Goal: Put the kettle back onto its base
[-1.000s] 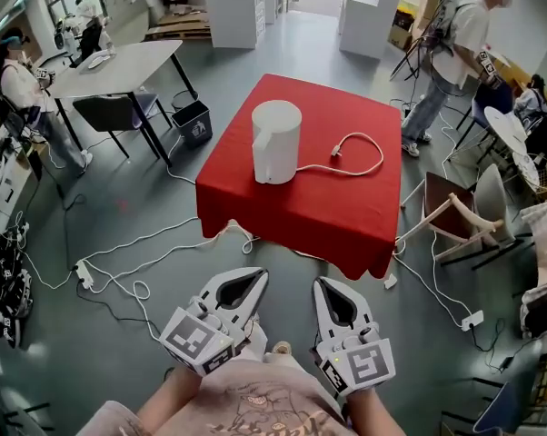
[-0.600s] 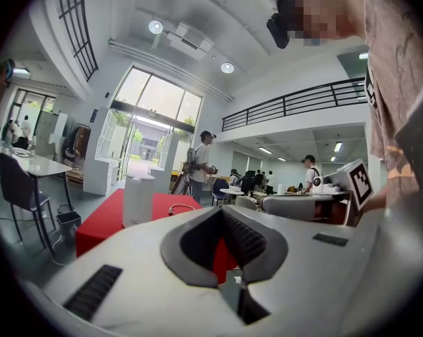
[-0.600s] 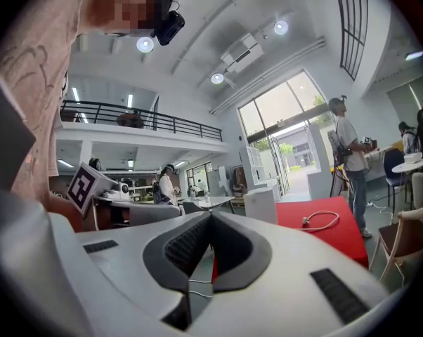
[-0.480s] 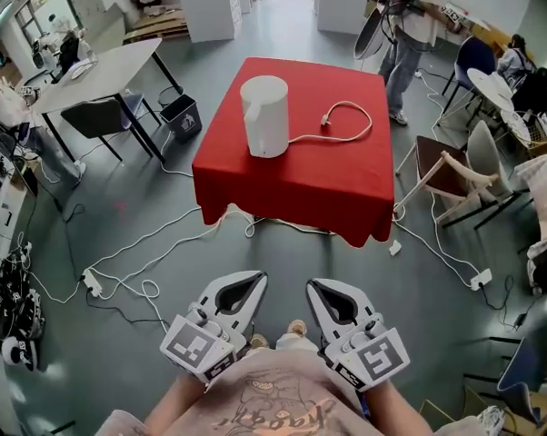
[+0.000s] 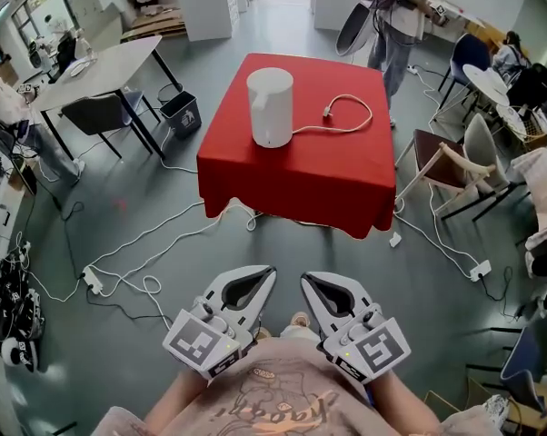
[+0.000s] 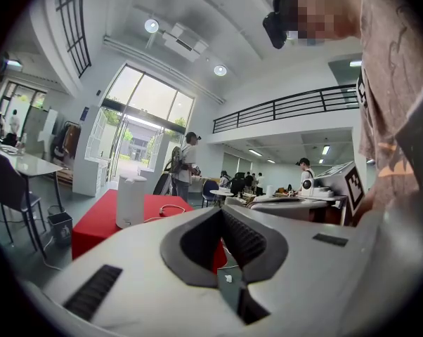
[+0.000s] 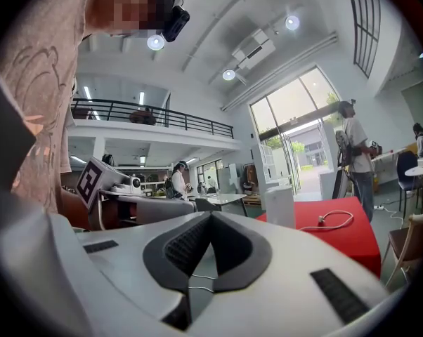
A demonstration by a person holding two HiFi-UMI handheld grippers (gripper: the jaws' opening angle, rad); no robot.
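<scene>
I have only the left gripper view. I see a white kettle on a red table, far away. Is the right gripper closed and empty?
Observer: Yes. The right gripper has its jaws together, with nothing between them.
Operator: What lies on the floor before the table?
Observer: Loose white cables lie on the floor between the person and the red table.
Operator: Where does the kettle's cord end?
Observer: The cord leaves the foot of the kettle, loops across the cloth, and its plug lies free on the table.
</scene>
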